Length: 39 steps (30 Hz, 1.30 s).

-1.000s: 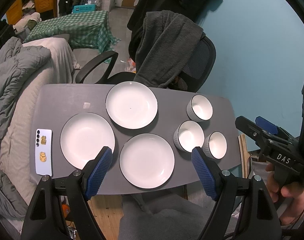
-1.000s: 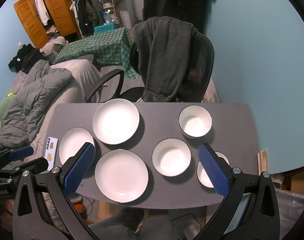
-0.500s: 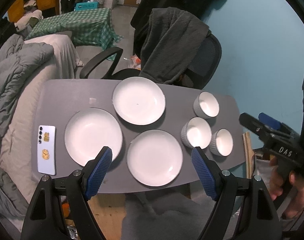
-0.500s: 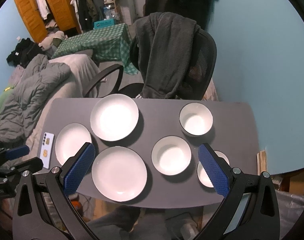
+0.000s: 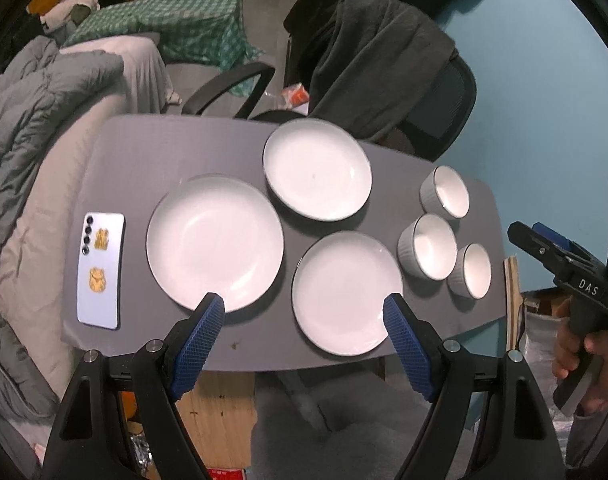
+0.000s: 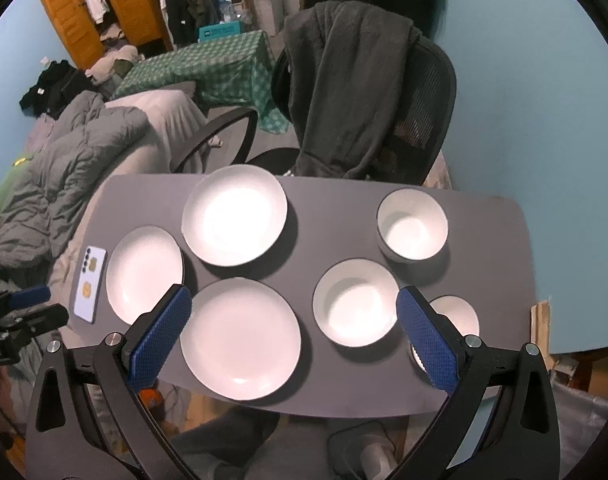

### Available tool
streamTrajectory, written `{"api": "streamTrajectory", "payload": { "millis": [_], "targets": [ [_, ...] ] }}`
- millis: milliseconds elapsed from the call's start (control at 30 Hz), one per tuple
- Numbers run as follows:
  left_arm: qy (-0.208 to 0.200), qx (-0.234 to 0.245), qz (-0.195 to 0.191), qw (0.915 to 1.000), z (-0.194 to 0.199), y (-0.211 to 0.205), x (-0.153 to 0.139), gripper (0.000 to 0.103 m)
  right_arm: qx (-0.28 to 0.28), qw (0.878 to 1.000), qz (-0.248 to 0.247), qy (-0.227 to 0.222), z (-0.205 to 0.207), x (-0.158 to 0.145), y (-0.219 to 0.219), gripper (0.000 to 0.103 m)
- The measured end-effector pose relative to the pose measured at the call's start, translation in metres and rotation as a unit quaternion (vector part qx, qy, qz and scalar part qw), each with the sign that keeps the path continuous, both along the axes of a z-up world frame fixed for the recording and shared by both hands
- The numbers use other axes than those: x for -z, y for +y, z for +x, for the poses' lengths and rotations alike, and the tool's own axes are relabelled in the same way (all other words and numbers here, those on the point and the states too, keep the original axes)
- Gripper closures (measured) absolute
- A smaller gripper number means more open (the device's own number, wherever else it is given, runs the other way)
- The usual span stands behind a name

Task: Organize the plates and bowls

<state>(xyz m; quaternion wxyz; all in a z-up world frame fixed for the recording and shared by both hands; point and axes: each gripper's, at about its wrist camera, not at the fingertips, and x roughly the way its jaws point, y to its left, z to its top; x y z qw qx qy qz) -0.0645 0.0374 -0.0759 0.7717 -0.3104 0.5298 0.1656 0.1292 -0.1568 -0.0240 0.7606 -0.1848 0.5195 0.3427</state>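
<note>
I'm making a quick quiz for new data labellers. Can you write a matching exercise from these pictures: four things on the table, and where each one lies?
Things:
1. phone
2. smallest bowl
3. far plate
4. near plate

Places:
A. at the table's left end
B. nearest the office chair
C. at the near right corner
D. at the near edge, between the left gripper's open fingers

Pairs: 1-A, 2-C, 3-B, 4-D

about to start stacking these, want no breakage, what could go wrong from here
The near white round plate juts over the grey table front edge; a nudge from the open left gripper might tip it off. The three white ribbed bowls sit crowded, so the open right gripper may knock a neighbour. The lilac phone lies beside the left plate.
</note>
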Motion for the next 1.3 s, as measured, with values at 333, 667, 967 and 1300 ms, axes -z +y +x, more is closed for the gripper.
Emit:
{"api": "streamTrajectory", "payload": {
  "millis": [333, 667, 967, 1300],
  "targets": [
    [0.030, 0.009, -0.013, 0.9994, -0.010, -0.003, 0.041, 0.020, -0.008, 0.999, -0.022, 0.038, -0.016, 0.042, -0.010, 0.002],
    [0.046, 0.018, -0.032, 0.9983, -0.007, -0.010, 0.083, 0.020, -0.017, 0.995, -0.060, 0.077, -0.028, 0.095, -0.015, 0.002],
    [0.066, 0.010, -0.049, 0.9966, 0.005, -0.018, 0.119, 0.020, -0.025, 0.989, -0.099, 0.105, -0.021, 0.144, -0.022, 0.002],
    [0.087, 0.013, -0.063, 0.9941, 0.030, -0.033, 0.153, 0.020, -0.041, 0.982, -0.108, 0.151, -0.015, 0.179, -0.023, 0.012]
  ]
}}
